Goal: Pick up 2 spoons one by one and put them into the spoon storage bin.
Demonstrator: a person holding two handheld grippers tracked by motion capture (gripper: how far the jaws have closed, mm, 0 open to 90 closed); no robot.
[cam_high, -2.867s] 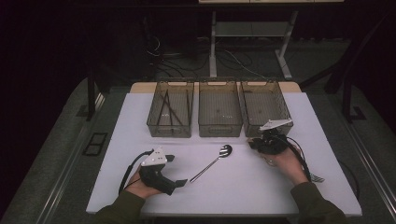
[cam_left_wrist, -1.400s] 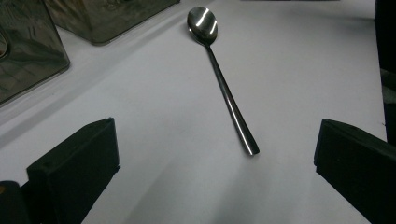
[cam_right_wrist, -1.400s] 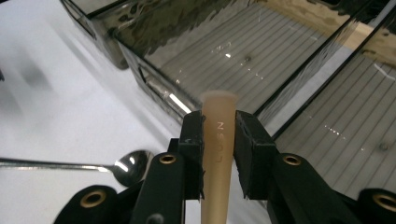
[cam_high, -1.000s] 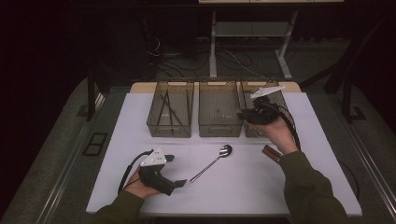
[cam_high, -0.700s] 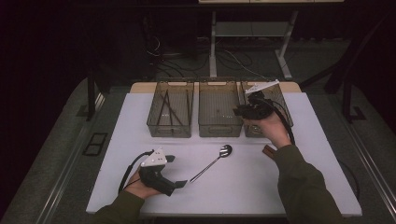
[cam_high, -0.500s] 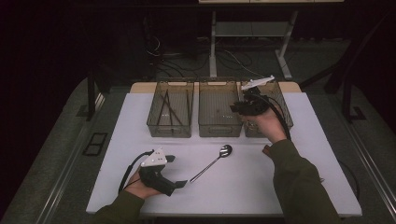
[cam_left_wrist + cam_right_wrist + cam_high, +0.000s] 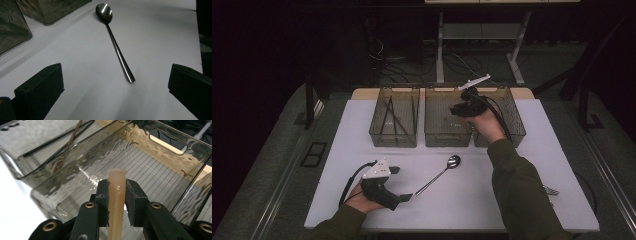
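The right gripper (image 7: 117, 192), pinching a tan plastic handle (image 7: 116, 202), has travelled from the white desk (image 7: 362, 140) toward twelve o'clock — now over the middle smoky clear bin (image 7: 447, 132), ready to drop; left gripper (image 7: 115, 82) spread.

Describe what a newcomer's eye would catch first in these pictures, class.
The right gripper grips a tan handle above the middle bin of three clear ones. A shiny spoon lies alone on the white table, just ahead of the open left gripper.
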